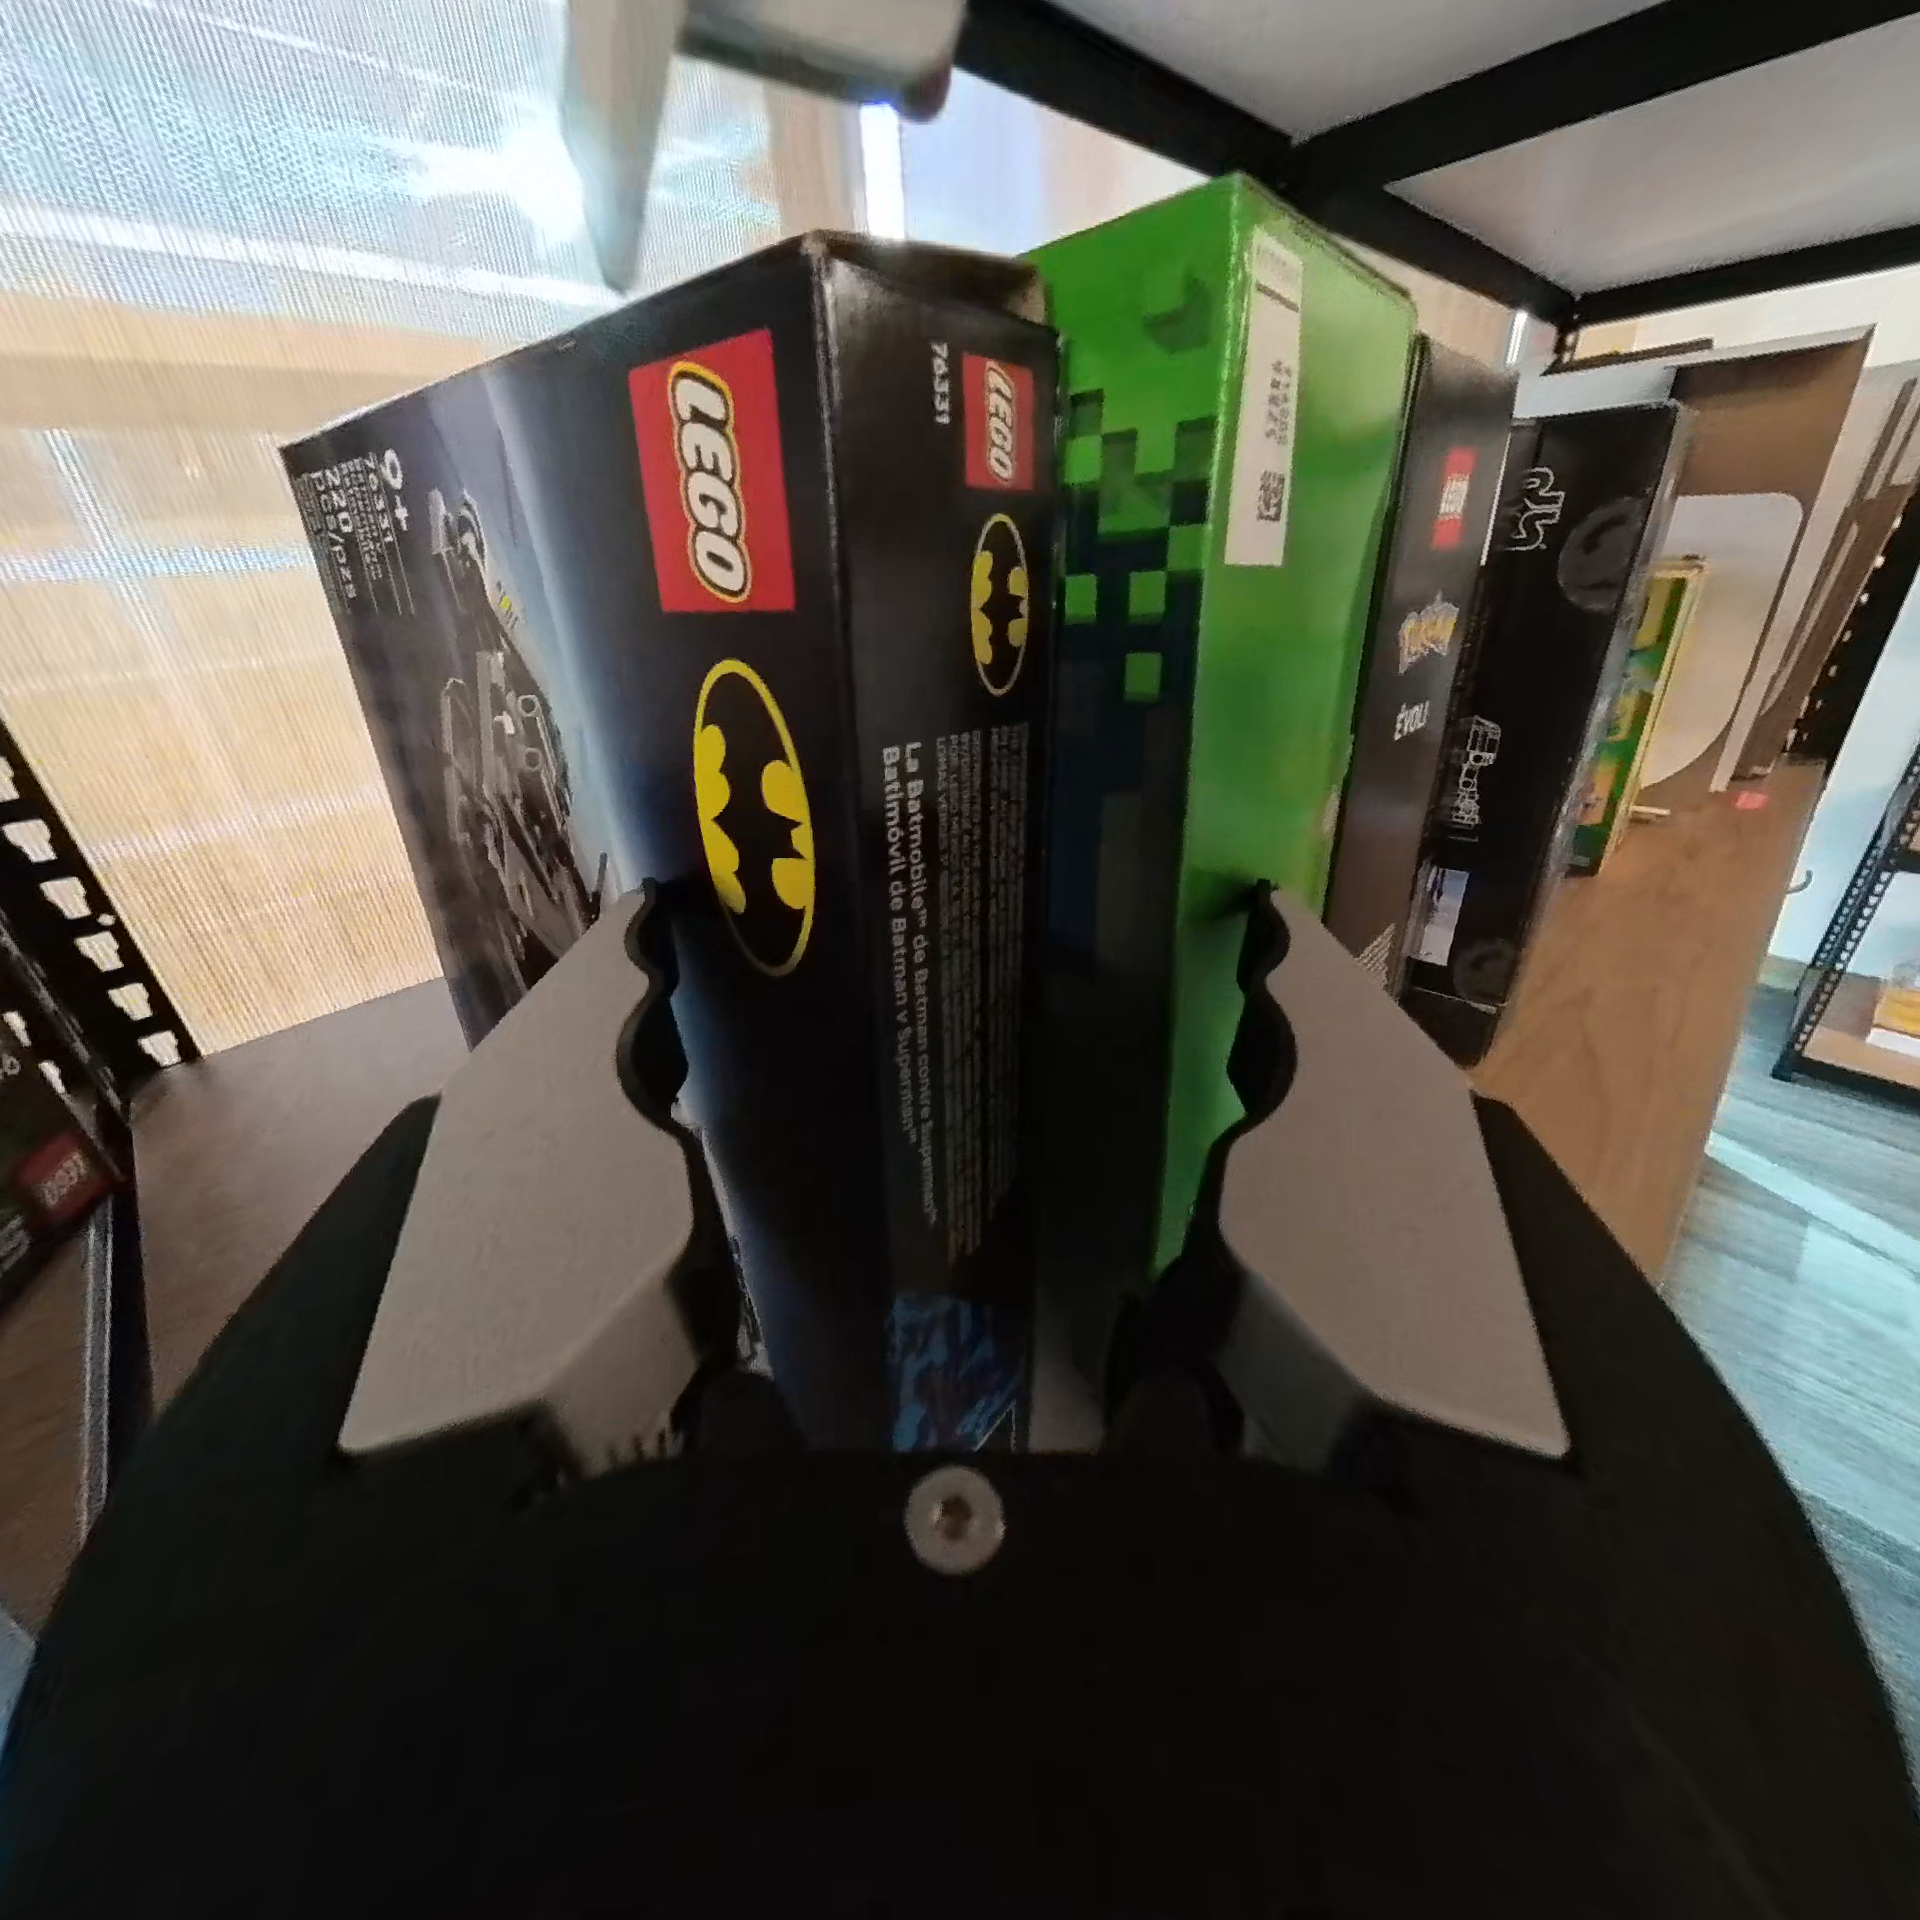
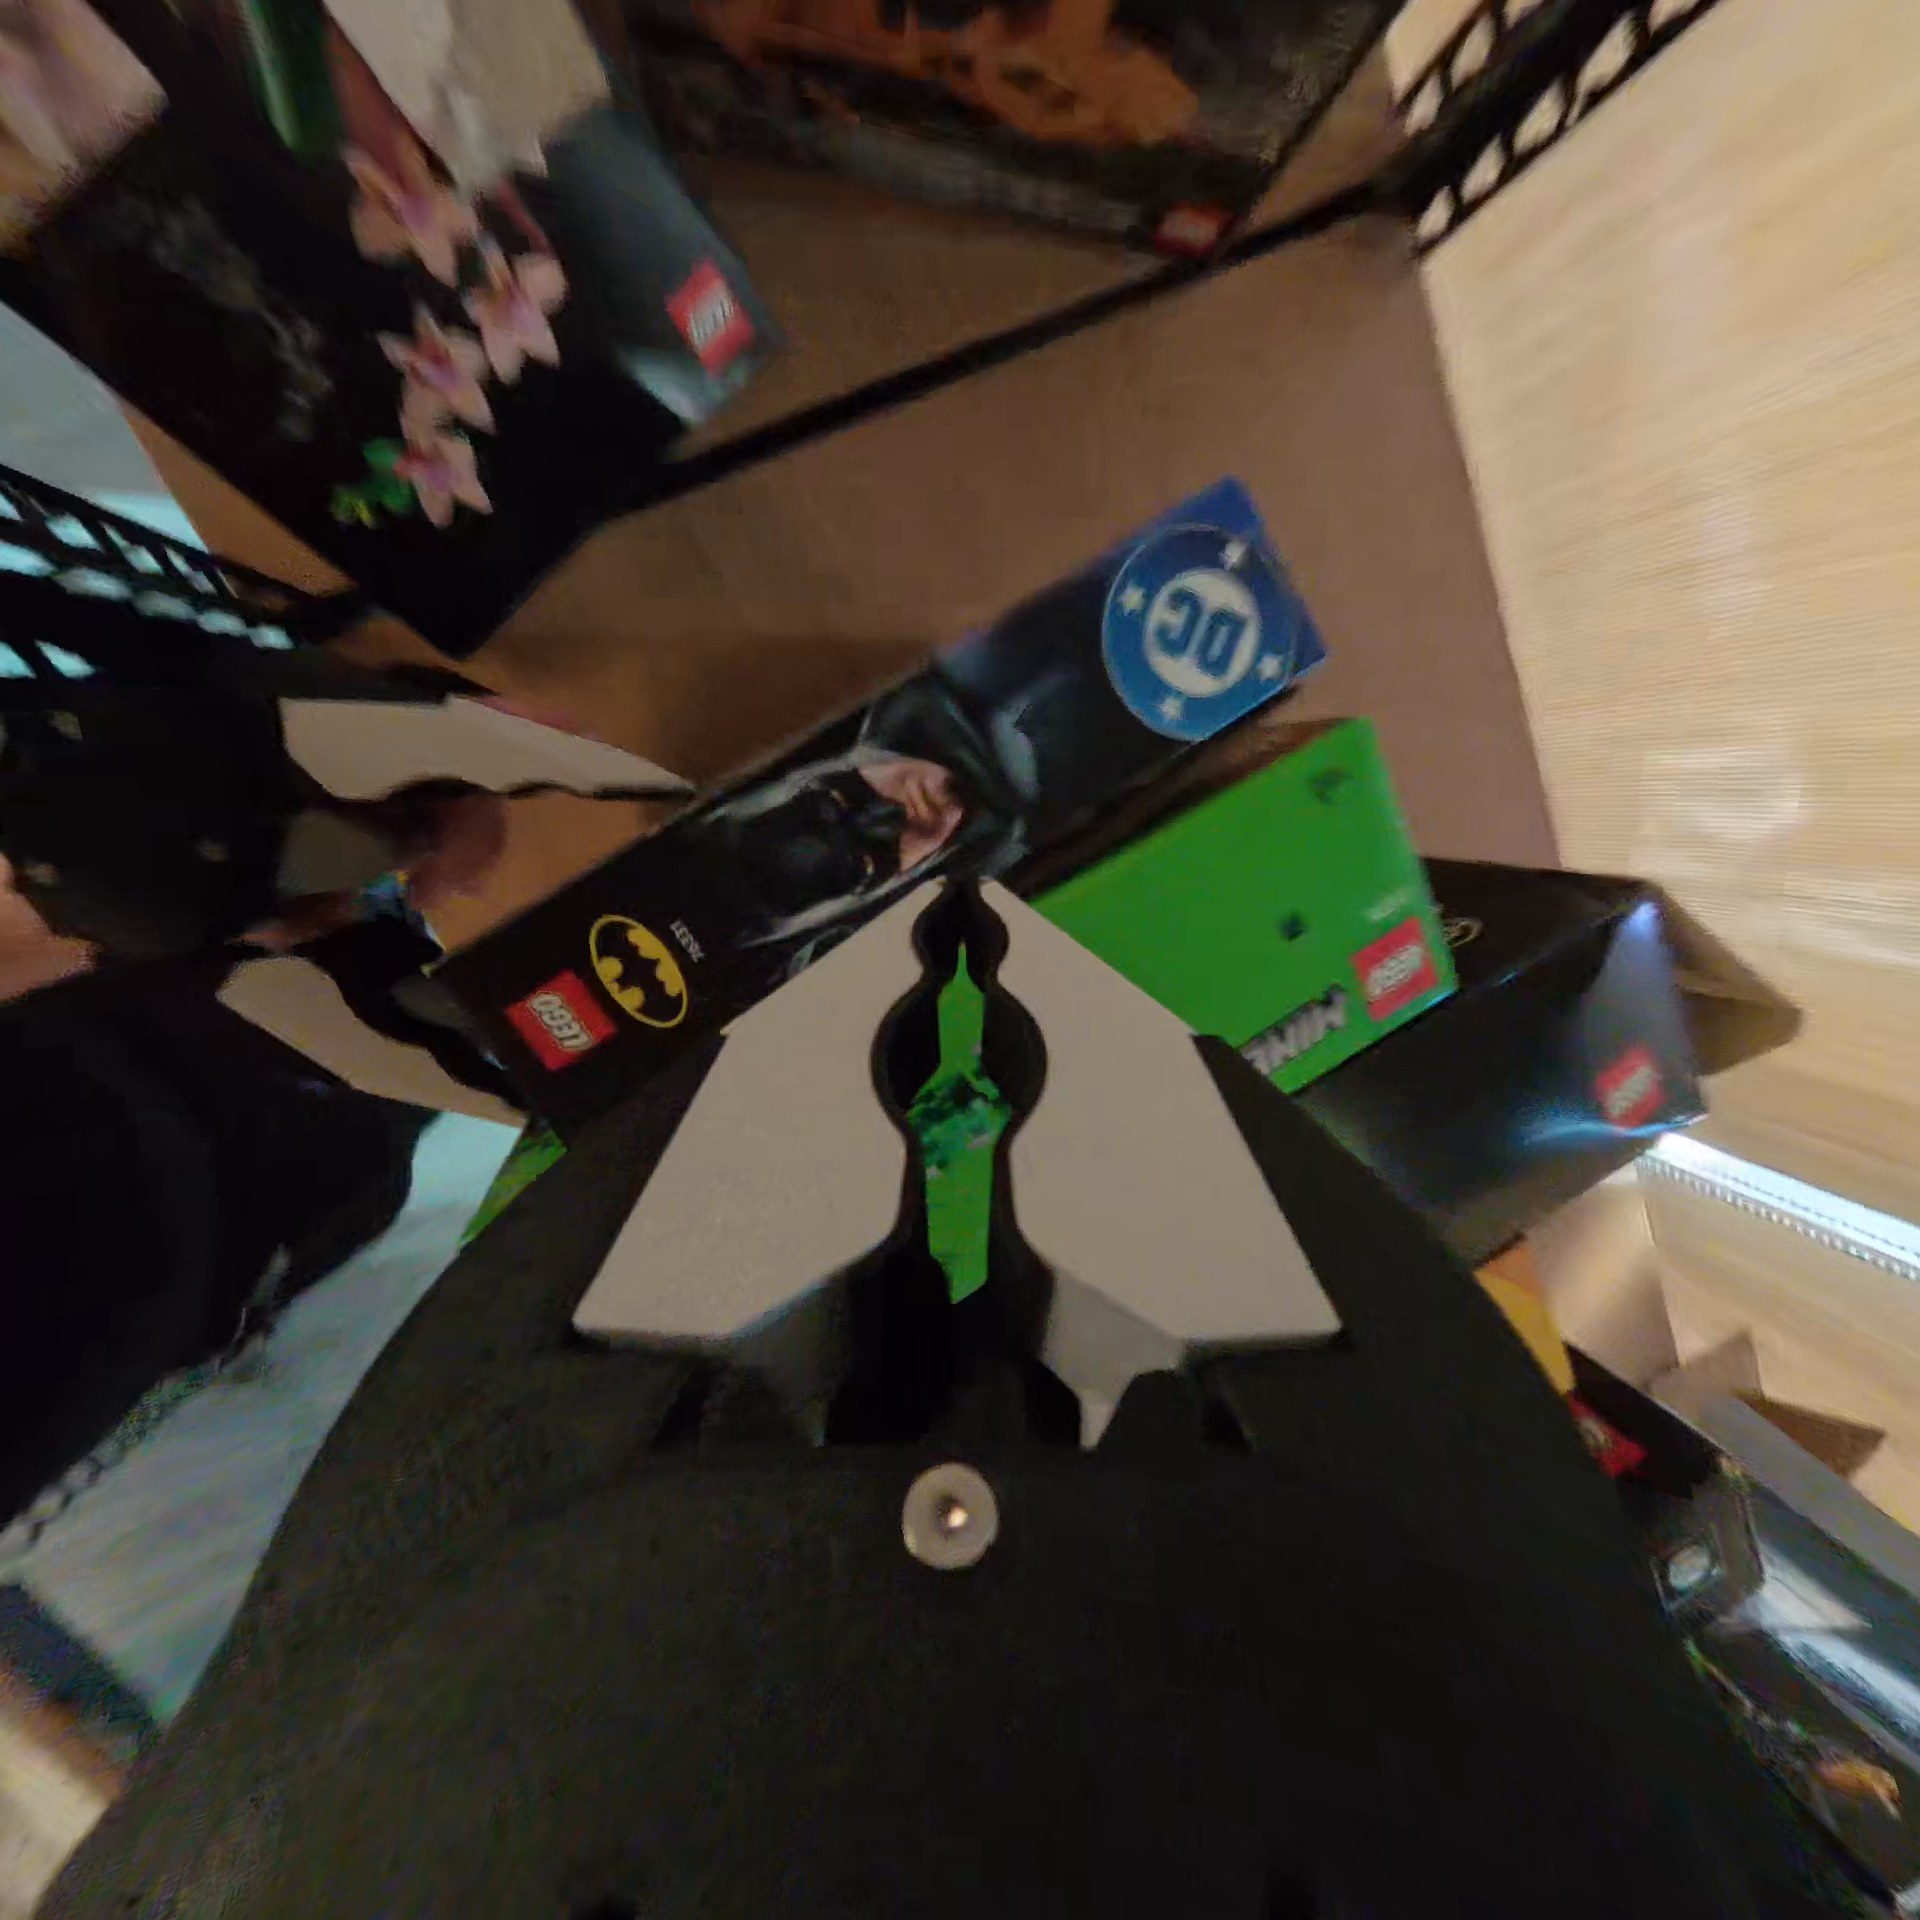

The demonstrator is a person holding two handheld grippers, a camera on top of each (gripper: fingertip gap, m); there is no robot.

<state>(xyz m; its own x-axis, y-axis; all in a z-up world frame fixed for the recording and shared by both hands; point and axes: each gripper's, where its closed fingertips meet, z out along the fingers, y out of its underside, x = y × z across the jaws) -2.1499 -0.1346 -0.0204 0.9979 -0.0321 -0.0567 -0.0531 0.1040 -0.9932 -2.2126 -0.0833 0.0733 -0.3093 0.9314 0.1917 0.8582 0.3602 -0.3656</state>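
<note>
On a shelf, the wide-open left gripper [image 1: 951,997] straddles an upright black box [image 1: 831,831] unclamped, the right gripper [image 2: 961,914] closed empty above; the box could tip.

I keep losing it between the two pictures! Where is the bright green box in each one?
Left wrist view: the green box stands upright just right of centre, beside the black box with the yellow bat sign.
Right wrist view: the green box is seen from above, right of centre, just beyond the gripper tips.
Shared landmark: that black bat-sign box, right next to it in both.
</note>
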